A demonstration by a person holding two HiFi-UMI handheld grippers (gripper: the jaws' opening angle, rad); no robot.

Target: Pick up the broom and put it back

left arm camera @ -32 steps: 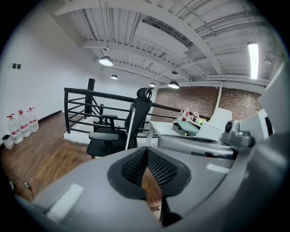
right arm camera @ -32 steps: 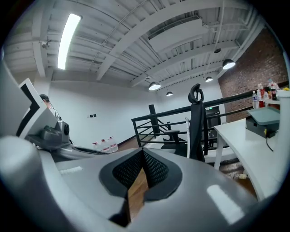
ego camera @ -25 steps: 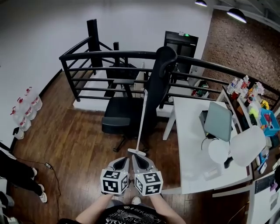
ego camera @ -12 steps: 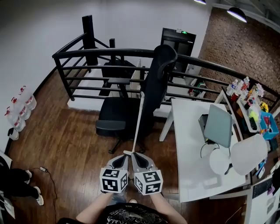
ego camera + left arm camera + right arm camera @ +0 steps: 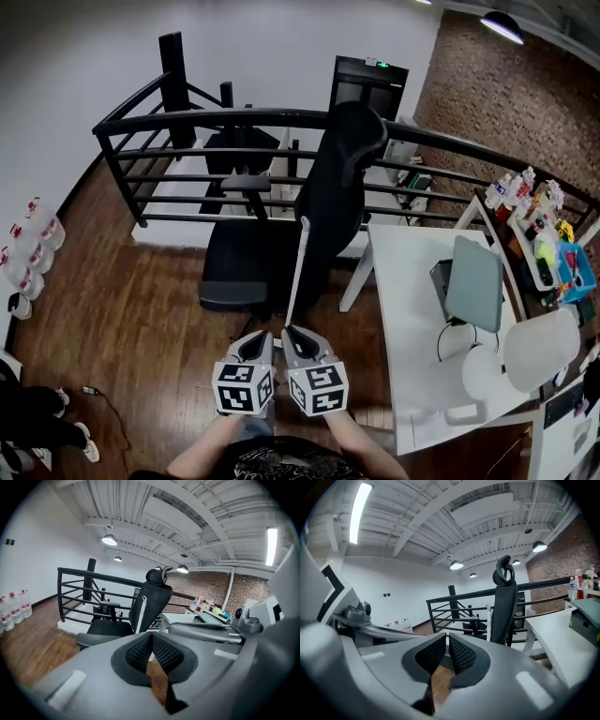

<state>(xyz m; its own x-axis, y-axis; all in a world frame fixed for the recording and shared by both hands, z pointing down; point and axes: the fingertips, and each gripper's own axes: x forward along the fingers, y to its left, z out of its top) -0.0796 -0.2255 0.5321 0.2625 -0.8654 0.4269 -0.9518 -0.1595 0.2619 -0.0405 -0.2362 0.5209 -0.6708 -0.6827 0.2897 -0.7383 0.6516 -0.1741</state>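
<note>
The slim white broom [image 5: 297, 272] leaning on the chair [image 5: 330, 211] looks light, stiff, probably slick, so pinch it mid-pole; left gripper [image 5: 262, 336] jaws are pressed together, right gripper [image 5: 291, 331] jaws have just been parting, both empty

broom [image 5: 298, 267]: head seemingly hidden behind left tongs [image 5: 262, 336], right tongs [image 5: 289, 330] | person [image 5: 37, 417]: cut off left

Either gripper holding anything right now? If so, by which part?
Nothing held. Left gripper shut, empty; right gripper jaws just opening, empty. Broom leans on the chair ahead, untouched.
</note>
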